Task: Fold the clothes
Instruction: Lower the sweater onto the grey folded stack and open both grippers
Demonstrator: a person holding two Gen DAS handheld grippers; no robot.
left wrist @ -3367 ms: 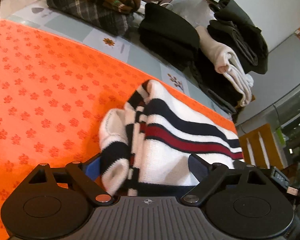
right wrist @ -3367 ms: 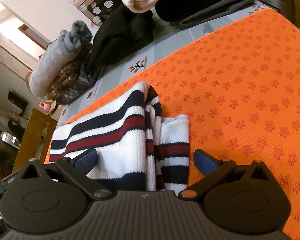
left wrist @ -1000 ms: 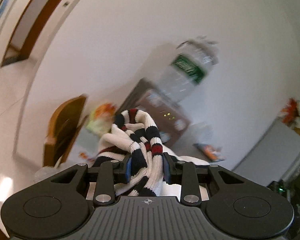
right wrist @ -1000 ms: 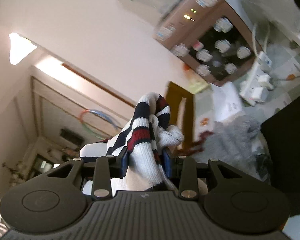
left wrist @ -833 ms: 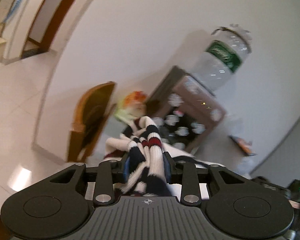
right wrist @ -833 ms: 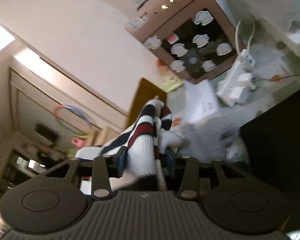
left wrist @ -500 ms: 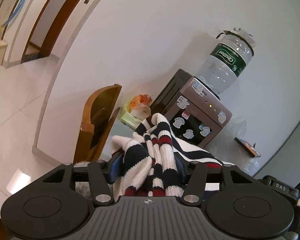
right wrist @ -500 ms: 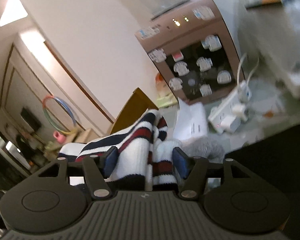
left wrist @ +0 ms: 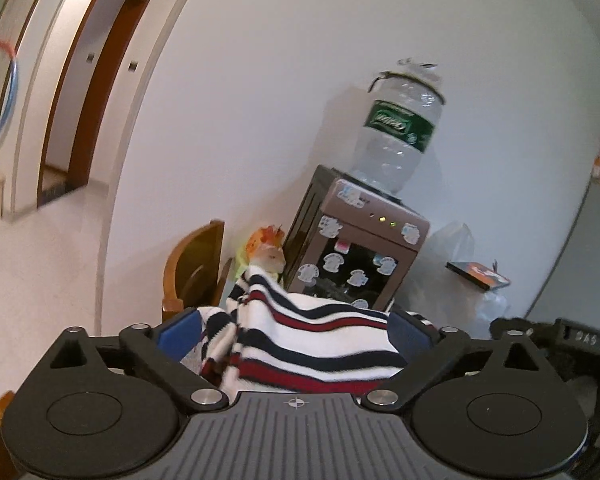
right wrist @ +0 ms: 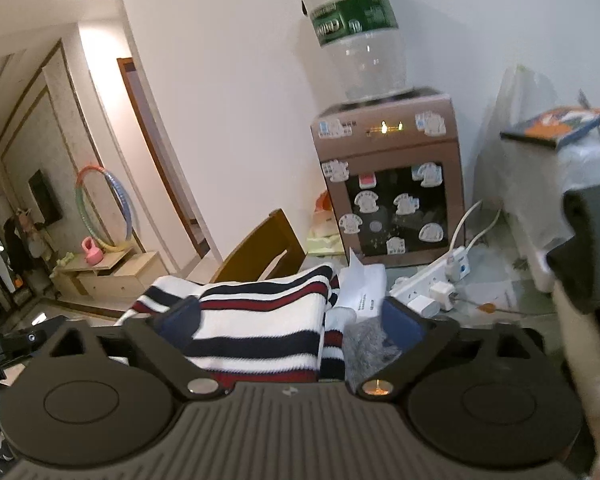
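The folded white sweater with navy and red stripes (left wrist: 320,328) lies between the spread fingers of my left gripper (left wrist: 294,330), which is open. In the right wrist view the same sweater (right wrist: 260,320) sits between the wide-apart fingers of my right gripper (right wrist: 292,322), also open. Its right edge rests against a grey fuzzy garment (right wrist: 366,344). What the sweater rests on is hidden behind the gripper bodies. Both cameras point level across the room.
A water dispenser (right wrist: 388,184) with a bottle on top stands against the wall ahead, with a wooden chair (right wrist: 260,256) to its left. A white power strip (right wrist: 428,280) and papers lie nearby. Dark and cream folded garments (right wrist: 592,240) stack at the right.
Both grippers carried the pinched sweater up off the orange mat, then lowered and levelled. Their fingers have spread from shut to wide open, and the sweater has flattened out between them.
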